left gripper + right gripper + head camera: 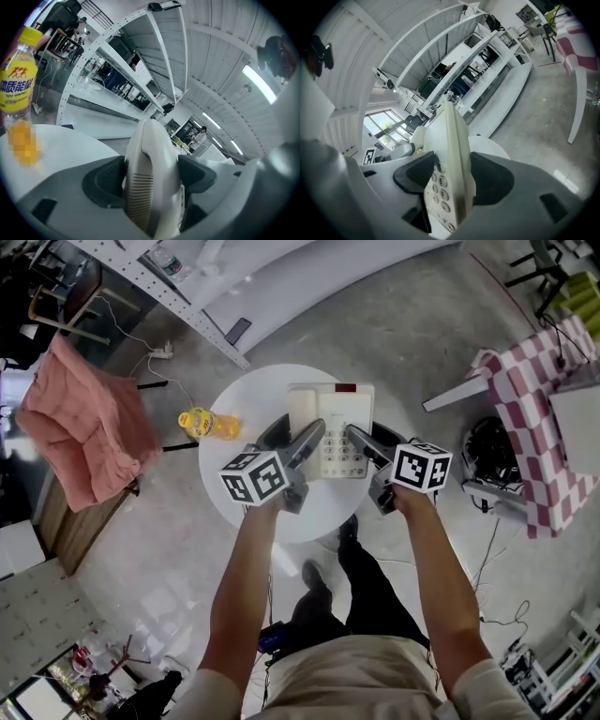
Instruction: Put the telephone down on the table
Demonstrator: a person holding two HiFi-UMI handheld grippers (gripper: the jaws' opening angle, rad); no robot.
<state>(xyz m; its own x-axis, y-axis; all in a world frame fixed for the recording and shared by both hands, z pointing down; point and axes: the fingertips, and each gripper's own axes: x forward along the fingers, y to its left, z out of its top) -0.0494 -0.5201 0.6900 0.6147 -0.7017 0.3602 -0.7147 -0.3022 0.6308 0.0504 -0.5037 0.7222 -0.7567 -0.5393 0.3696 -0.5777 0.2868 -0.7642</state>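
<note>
A cream telephone [333, 427] with its handset on the left side is over the round white table [253, 395]. My left gripper [292, 439] is shut on the handset [147, 150], whose slotted earpiece fills the space between the dark pads. My right gripper [373, 448] is shut on the telephone's right edge, with the keypad [440, 187] showing beside the pad. Whether the telephone's base touches the tabletop I cannot tell.
A yellow drink bottle [202, 422] stands at the table's left edge, close to my left gripper [151, 180]. A pink cloth on a chair [80, 418] is at the left, a red-checked table [530, 390] at the right, and a white shelf rack [197, 310] behind.
</note>
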